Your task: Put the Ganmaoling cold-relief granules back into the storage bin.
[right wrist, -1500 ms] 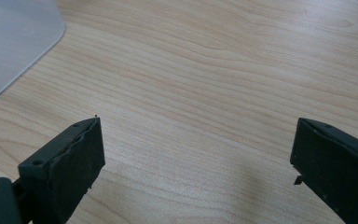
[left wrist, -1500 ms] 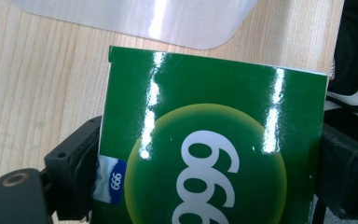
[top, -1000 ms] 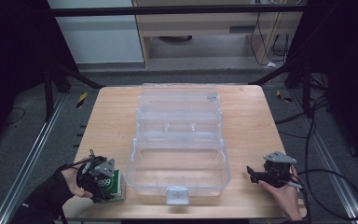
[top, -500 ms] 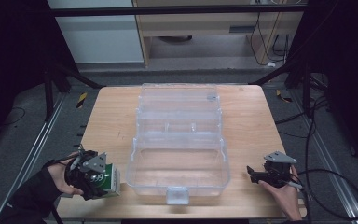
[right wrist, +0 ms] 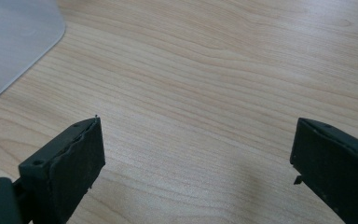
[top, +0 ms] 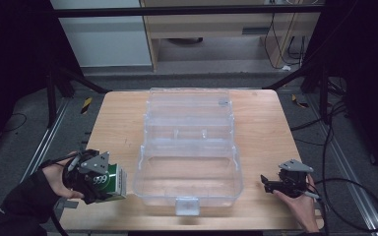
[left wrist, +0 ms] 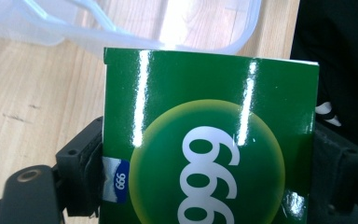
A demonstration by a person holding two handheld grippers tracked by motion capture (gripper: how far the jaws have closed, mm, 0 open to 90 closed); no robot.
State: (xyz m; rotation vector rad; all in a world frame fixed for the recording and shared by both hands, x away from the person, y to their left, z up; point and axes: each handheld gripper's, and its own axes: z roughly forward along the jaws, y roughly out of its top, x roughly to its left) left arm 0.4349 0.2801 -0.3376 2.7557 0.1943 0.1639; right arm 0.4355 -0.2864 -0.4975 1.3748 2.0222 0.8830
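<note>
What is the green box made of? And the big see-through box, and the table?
The small green box with white 999 print looks like glossy printed cardboard: streaky light glare, sharp folded edges. The large clear open case looks like plastic, since the table shows through it. The light tabletop looks like wood or wood-look laminate: visible grain lines.

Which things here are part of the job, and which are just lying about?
In the job:
- green box, clamped in the left tongs
- clear plastic case, open on the table
- right tongs, open, holding nothing

Lying about:
- cables on the floor
</note>
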